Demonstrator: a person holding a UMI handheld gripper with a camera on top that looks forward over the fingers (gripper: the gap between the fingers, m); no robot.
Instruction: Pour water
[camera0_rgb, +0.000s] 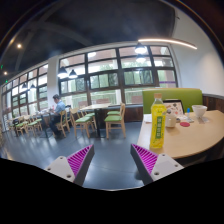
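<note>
A tall yellow bottle (157, 124) with a green cap and a label stands upright on a round wooden table (190, 142), ahead and to the right of my fingers. A white cup (199, 112) sits farther back on the same table, beyond the bottle. My gripper (111, 160) is open, its two magenta pads (79, 158) wide apart with only the dark floor between them. The bottle stands just beyond the right fingertip, not between the fingers.
Small items (175, 113) cluster on the table behind the bottle, before a green bench back (170, 98). Wooden chairs and tables (95, 118) fill the room's middle and left, below large windows (110, 75). Dark floor (70, 140) stretches ahead.
</note>
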